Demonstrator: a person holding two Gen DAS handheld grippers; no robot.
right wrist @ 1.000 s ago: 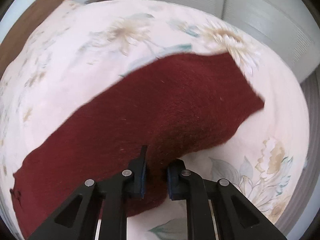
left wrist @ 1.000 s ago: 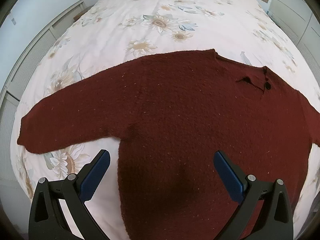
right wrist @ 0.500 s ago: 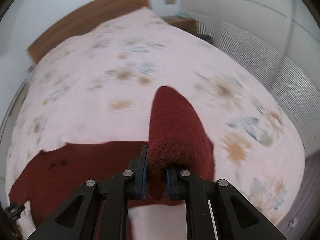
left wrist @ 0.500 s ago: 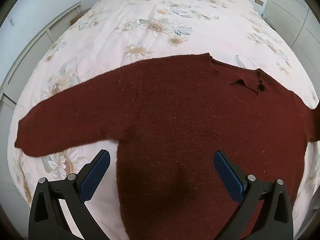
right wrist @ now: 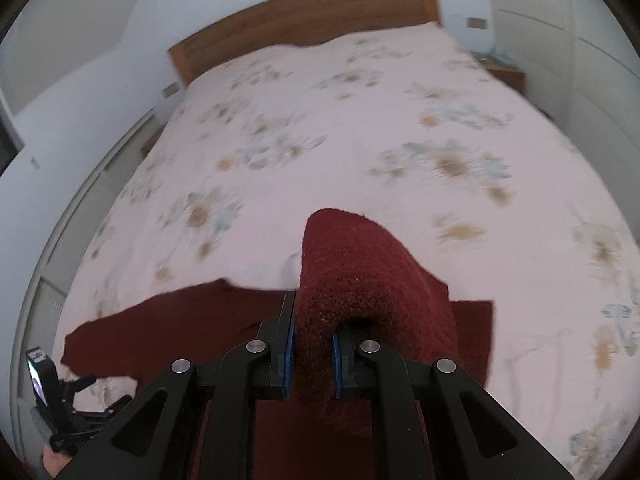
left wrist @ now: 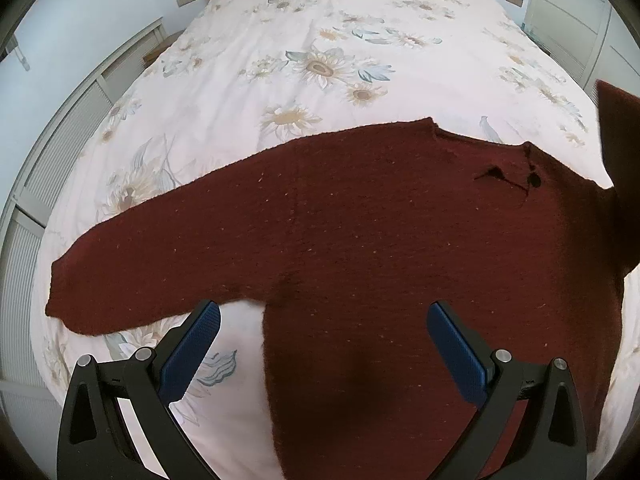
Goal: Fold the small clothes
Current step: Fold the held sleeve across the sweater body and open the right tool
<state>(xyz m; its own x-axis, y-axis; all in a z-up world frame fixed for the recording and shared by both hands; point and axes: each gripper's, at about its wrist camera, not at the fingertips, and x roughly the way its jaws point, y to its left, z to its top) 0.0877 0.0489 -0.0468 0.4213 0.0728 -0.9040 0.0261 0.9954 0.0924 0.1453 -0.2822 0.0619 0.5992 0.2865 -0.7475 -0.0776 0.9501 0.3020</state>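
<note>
My right gripper has its jaws drawn narrow and clamped on a sleeve of the dark red sweater. The thick knit fills the gap between my blue pads, bulges up past the fingertips and curls over to the right of them like a hood, then drops down behind. Below and to the left of these jaws the rest of the sweater lies flat on the bed.

My left gripper hangs over the garment with its jaws spread wide and nothing between the pads. The sweater's body lies straight ahead of and under this gap, its side edge running down just inside the left finger, while the right finger is over the knit. The other sleeve stretches flat, away to the left beyond the left fingertip. The neckline, with a small dark opening and a button, lies ahead and to the right. At the far right edge of this view the lifted sleeve rises off the bed.

The wool is coarse, deep maroon, flecked with pale specks.

Under it spreads a pale bedcover printed with sunflowers, reaching ahead of both jaws to a wooden headboard. White louvred cupboard doors run along the left, and more white doors on the right. In the right view, low at the left beside my fingers, the left gripper shows small and dark. Nothing lies between the open jaws and the sweater.
</note>
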